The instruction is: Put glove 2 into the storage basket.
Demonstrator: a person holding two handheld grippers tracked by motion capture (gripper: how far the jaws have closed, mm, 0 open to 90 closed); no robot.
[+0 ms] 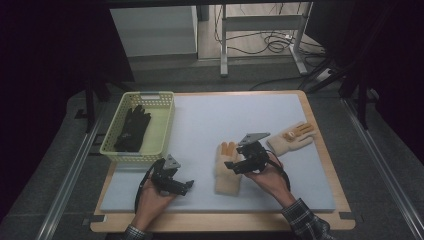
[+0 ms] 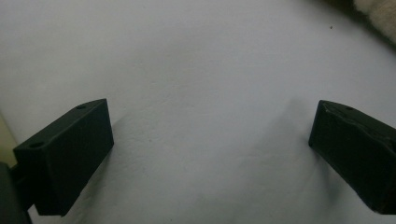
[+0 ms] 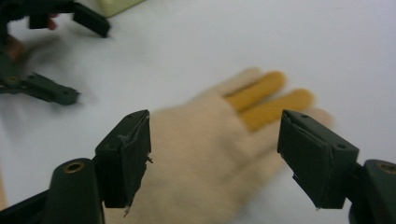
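- Where the grey mat (image 1: 210,125) covers the tabletop (image 1: 330,165), two cream gloves with orange-tipped fingers are seen lying flat.
- One glove (image 1: 227,170) is laid near the middle of the mat's near half, its fingers pointed away from the person; the far glove (image 1: 291,137) is laid to its right and farther back, tilted toward the mat's right edge.
- A yellow basket (image 1: 160,135) is set at the mat's left far corner, and a black glove (image 1: 132,127) is seen lying inside it.
- The right gripper (image 1: 239,162) is held in the right hand (image 1: 267,175) just above the near glove, between the two cream gloves.
- As seen in the right gripper view, the right gripper (image 3: 215,149) is held wide open with nothing gripped; the glove (image 3: 205,154), blurred, is framed between its black fingers (image 3: 126,149) but whether it is touched cannot be told.
- The left gripper (image 1: 182,184) is held in the left hand (image 1: 152,200) low over the mat near its front left, well apart from the basket.
- From the left gripper view, the left gripper (image 2: 210,140) is shown spread wide over bare mat (image 2: 196,70), with nothing between its fingers (image 2: 70,154); a cream edge of the glove (image 2: 378,14) is caught in the upper right corner.
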